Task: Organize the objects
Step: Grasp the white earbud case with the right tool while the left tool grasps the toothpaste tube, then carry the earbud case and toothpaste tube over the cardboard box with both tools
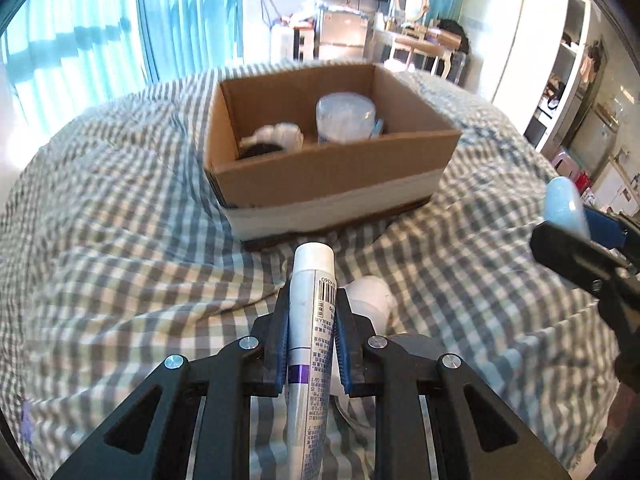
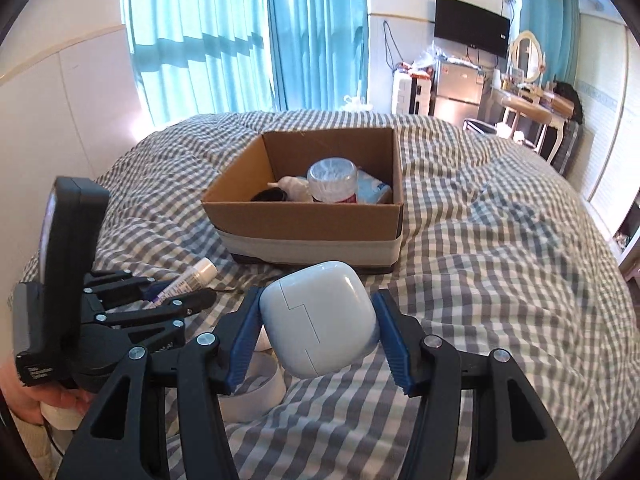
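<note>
Tube clamped in left gripper, earbud case in right gripper's grasp, near box.

Checked bed quilt, cardboard box on it, white tape roll nearer

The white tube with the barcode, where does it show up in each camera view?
Left wrist: the tube runs up the bottom centre, clamped in the left gripper.
Right wrist: lower left, poking out of that gripper toward the box.
Shared landmark: the cardboard box on the checked bedspread.
</note>
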A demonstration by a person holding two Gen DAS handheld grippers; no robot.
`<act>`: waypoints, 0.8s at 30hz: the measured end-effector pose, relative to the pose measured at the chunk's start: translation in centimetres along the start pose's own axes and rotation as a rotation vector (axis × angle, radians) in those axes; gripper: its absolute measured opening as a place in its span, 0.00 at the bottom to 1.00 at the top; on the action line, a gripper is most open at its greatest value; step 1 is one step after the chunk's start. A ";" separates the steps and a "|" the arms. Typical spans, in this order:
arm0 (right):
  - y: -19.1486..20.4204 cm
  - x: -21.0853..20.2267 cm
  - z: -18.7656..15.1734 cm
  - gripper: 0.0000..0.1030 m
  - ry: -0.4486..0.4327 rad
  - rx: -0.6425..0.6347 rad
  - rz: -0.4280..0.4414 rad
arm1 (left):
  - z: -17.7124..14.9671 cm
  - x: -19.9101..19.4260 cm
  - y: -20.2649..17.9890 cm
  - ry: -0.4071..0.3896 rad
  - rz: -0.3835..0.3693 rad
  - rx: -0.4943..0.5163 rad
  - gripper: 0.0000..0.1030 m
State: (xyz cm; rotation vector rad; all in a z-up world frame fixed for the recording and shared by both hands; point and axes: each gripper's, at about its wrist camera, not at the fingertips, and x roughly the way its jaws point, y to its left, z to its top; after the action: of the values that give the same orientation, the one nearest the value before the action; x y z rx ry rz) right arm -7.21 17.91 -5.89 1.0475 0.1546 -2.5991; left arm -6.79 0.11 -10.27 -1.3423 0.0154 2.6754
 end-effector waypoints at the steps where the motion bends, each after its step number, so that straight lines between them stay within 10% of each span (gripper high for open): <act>1: 0.2 -0.5 0.1 0.54 -0.008 -0.004 -0.002 | 0.2 -0.5 -0.6 -0.014 0.003 0.006 0.19; 24: 3.2 -7.1 5.6 0.54 -0.143 -0.098 -0.042 | 5.9 -11.0 -1.2 -0.285 0.083 0.045 0.19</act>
State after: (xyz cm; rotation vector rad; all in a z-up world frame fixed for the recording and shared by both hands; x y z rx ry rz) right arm -4.98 15.57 3.11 0.8307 0.2683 -2.6626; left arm -4.79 0.38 2.14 -0.9571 0.1008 2.8909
